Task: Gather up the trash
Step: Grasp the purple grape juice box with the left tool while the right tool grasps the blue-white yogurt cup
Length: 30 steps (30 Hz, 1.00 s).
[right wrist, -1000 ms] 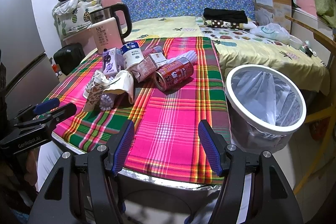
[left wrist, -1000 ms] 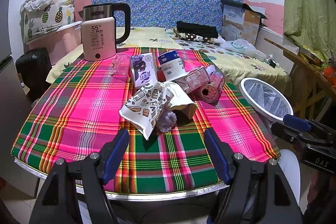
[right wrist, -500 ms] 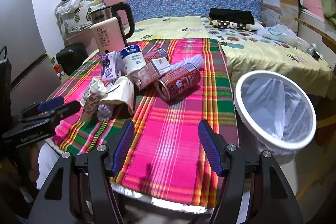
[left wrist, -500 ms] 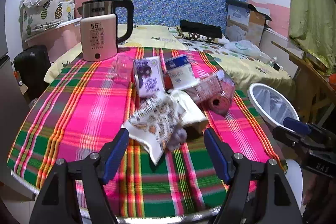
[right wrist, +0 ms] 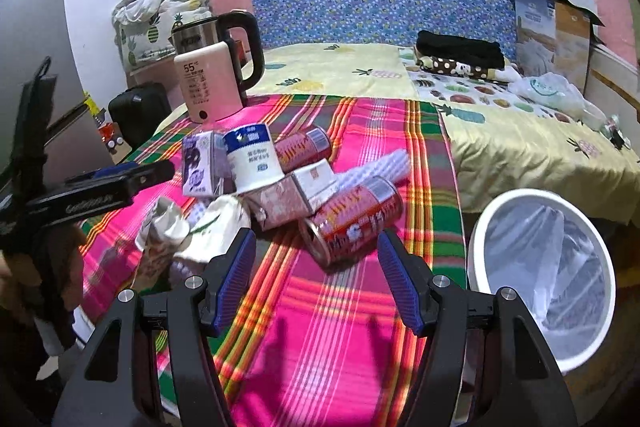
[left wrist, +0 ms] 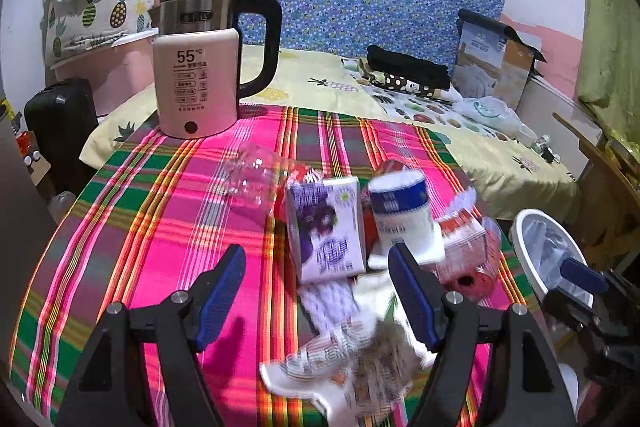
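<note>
Fingers: left gripper point(left wrist: 318, 293) wide, empty | right gripper point(right wrist: 316, 279) wide, empty | trash pile point(right wrist: 280, 187) ahead

Bright overhead indoor light, colours saturated. Finger shadows fall forward on tablecloth point(right wrist: 320, 355), lower frame. Motion blur smears crumpled wrappers point(left wrist: 360, 359), lower centre of left view. Fisheye bending, dark vignette at corners.

Just ahead of the left gripper point(left wrist: 316, 291), the crumpled paper wrapper point(left wrist: 352, 359) is motion-blurred, its print unreadable, and the frame's bottom edge cuts it off. The red can point(left wrist: 468, 267) beyond its right finger is half hidden and smeared. Small print on the purple carton point(left wrist: 326, 231) cannot be read.
</note>
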Motion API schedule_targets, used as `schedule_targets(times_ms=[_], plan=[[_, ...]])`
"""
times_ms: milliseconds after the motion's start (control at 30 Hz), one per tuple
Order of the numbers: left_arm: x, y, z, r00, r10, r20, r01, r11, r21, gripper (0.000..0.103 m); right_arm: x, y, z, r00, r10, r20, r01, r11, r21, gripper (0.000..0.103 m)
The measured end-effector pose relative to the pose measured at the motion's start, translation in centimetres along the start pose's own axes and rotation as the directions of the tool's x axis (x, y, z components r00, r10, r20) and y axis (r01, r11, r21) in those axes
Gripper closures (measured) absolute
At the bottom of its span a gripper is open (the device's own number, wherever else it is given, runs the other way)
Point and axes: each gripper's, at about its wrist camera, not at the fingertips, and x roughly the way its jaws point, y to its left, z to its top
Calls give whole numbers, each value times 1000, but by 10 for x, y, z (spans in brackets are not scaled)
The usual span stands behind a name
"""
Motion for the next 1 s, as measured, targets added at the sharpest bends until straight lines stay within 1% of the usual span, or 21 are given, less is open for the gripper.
schedule_targets(times_ms=[133,333,400,433,467,700,800,1000], plan=[[23,-1,10,999,-15,-32,15,1000,-2,28,6,-3,5,1000,0,0,0,1000,3,38],[47,-6,13,997,-23,-71,23,1000,5,28,12,-6,12,1000,-5,-1,5,1000,0,38],[52,-5,14,996,-18,-83,18,1000,-2,32,13,-5,14,1000,-6,0,6,1000,-3,38],[52,-4,14,996,-25,-83,25,1000,-9,40,15,-5,15,1000,-6,-1,6,1000,-4,38],[52,-2,14,996,-30,-81,29,999,-14,45,16,-5,16,1000,-4,-1,4,1000,-7,38],[27,13,18,998,-54,-10,54,998,-40,45,22,5,30,1000,14,1,-14,999,-50,38],[16,20,22,998,-52,18,52,998,-34,45,29,16,39,999,51,0,-51,995,-81,38],[5,38,21,999,-36,31,37,999,-40,45,57,37,54,996,87,-29,-91,985,-149,38]])
